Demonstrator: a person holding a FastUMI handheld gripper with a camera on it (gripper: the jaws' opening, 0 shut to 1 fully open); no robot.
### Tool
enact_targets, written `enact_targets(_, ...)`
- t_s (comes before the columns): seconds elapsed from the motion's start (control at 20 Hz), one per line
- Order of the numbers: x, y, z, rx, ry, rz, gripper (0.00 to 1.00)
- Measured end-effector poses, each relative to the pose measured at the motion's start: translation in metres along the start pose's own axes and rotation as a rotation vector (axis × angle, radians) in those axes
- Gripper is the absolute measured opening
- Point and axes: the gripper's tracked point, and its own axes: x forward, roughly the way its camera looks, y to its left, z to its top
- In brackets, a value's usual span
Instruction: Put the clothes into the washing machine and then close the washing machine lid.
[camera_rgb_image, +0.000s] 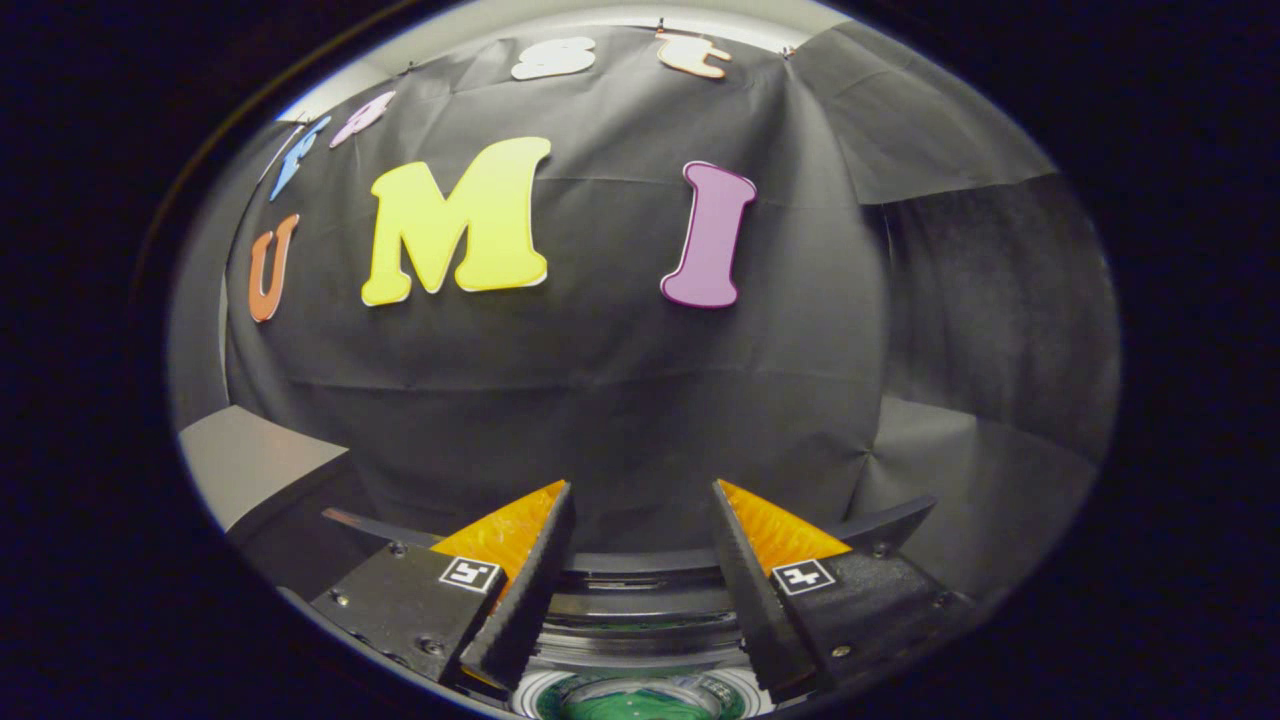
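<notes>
My gripper (642, 492) is open, its two orange-and-black fingers (520, 560) spread wide with nothing between them. Below and between the fingers lies the round opening of the washing machine (640, 640), with dark rings around the rim and a green and white patch deep inside the drum. A dark curved lid (880, 525) stands raised behind the opening, its edge showing on both sides of the fingers. The gripper hangs just above the opening, pointing at the black cloth wall. No clothes are in the fingers.
Black cloth wall (620, 400) stands close behind the machine. A grey flat surface (245, 460) lies to the left of the machine. Another cloth panel (1000, 330) closes off the right side.
</notes>
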Motion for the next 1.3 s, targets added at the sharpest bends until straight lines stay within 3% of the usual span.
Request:
enact_targets(0.6, -0.041, -0.003, -0.017, 0.003, -0.044, 0.001, 0.84)
enact_targets(1.3, -0.097, -0.007, -0.058, -0.003, 0.063, 0.013, 0.85)
